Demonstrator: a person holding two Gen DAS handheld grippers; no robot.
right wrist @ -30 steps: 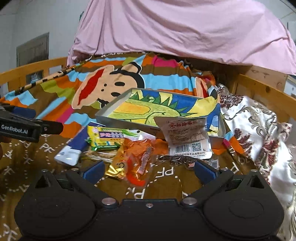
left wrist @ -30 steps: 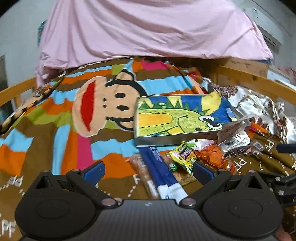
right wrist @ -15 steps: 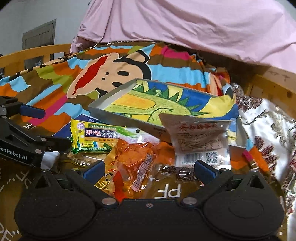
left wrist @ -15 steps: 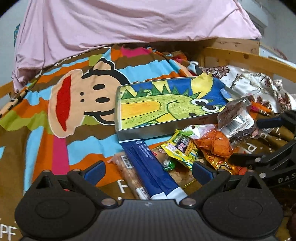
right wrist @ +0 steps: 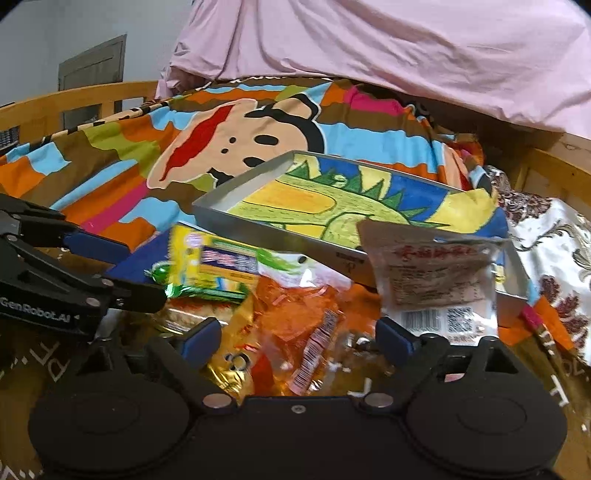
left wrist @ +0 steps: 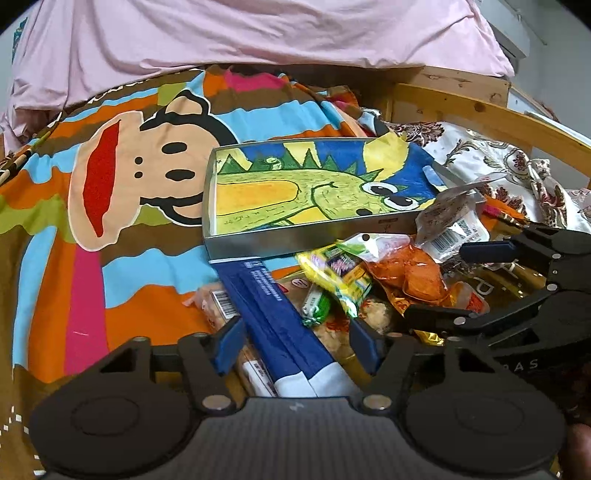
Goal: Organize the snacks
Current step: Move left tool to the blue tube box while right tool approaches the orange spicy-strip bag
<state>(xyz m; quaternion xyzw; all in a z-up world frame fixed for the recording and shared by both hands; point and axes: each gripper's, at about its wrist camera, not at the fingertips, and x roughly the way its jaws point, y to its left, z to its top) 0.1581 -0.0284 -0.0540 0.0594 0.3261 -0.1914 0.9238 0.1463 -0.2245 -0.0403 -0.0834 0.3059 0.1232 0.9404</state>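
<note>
Both tools have come down closer to the snack pile since 1 s ago, and their fingers now stand narrower than before. Left tool (left wrist: 295, 341): fingers apart, straddling the near end of the blue packet (left wrist: 275, 321), not closed on it; can't tell if the pads touch. Blue packet is long, lies w/ its long axis running from its white near end up-left toward the tray (left wrist: 258, 243), far end at the tray's front wall. Right tool (right wrist: 297, 338): fingers apart, either side of the orange packet (right wrist: 295, 317), nothing gripped. Yellow-green packet (right wrist: 214, 266) lies left of the orange one, against the tray front. White barcode packet (right wrist: 432, 280) leans on the tray's near right corner. Tray has a green dinosaur drawing inside, otherwise no snacks in it. All sit on the bed, on a striped monkey blanket (left wrist: 122, 177). Pink sheet (left wrist: 258, 33) behind. Wooden bed rail (left wrist: 472, 110) at right.
</note>
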